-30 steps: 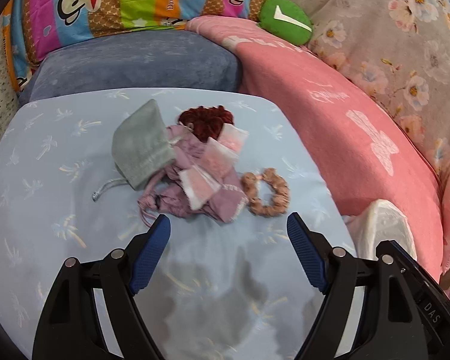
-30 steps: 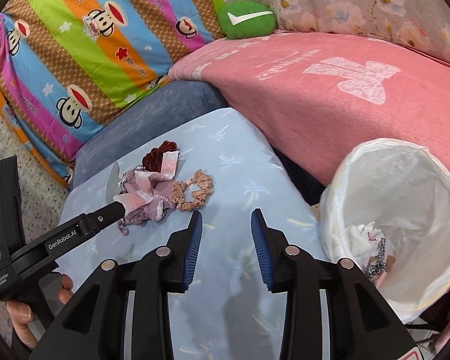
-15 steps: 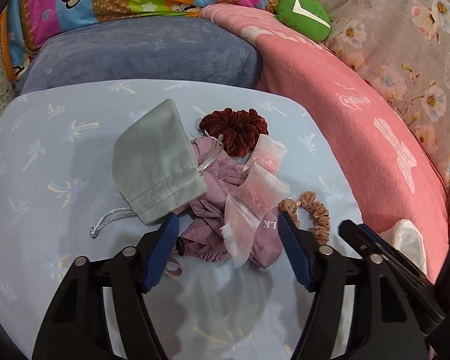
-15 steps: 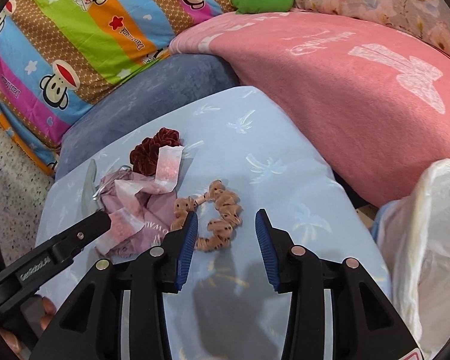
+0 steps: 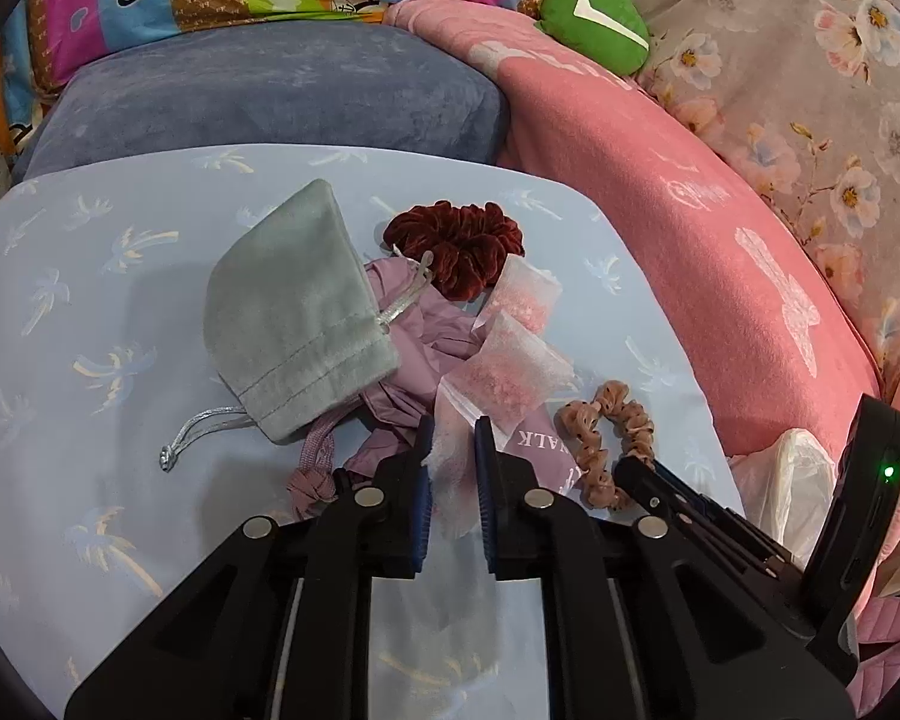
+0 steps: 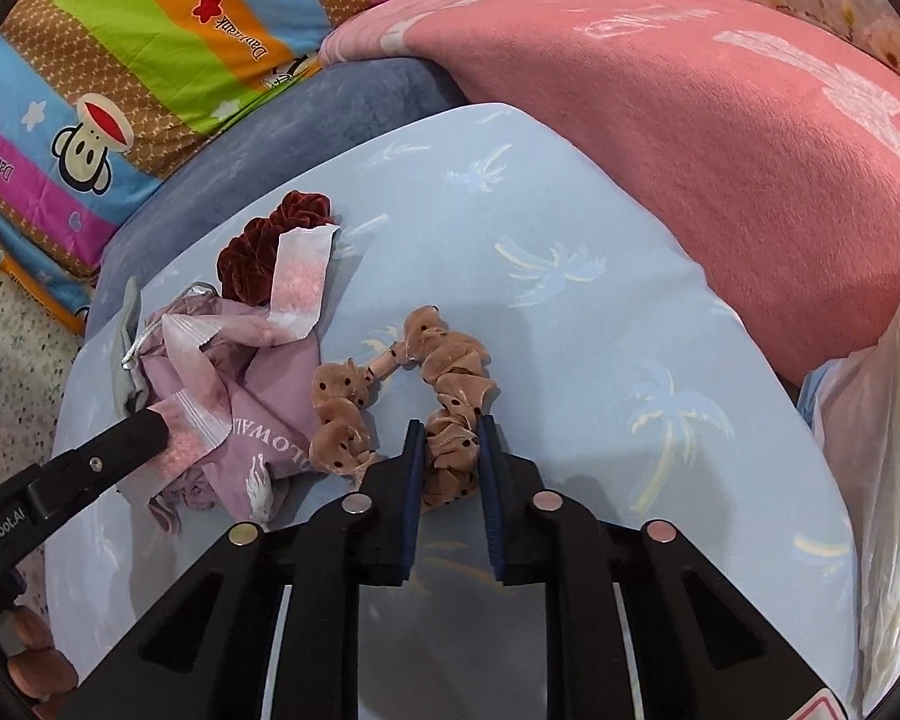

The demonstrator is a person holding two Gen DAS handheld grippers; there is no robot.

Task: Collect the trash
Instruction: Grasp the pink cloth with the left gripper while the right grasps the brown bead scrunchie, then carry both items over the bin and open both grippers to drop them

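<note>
Both tools closed in, grey pouch (image 5: 294, 312) beside

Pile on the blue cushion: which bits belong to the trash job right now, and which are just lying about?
In the job:
- left gripper, shut on a plastic packet
- right gripper, shut on the tan scrunchie
- white bin bag
- second packet, third packet

Lying about:
- grey pouch
- purple bag
- dark red scrunchie
- pink blanket
</note>
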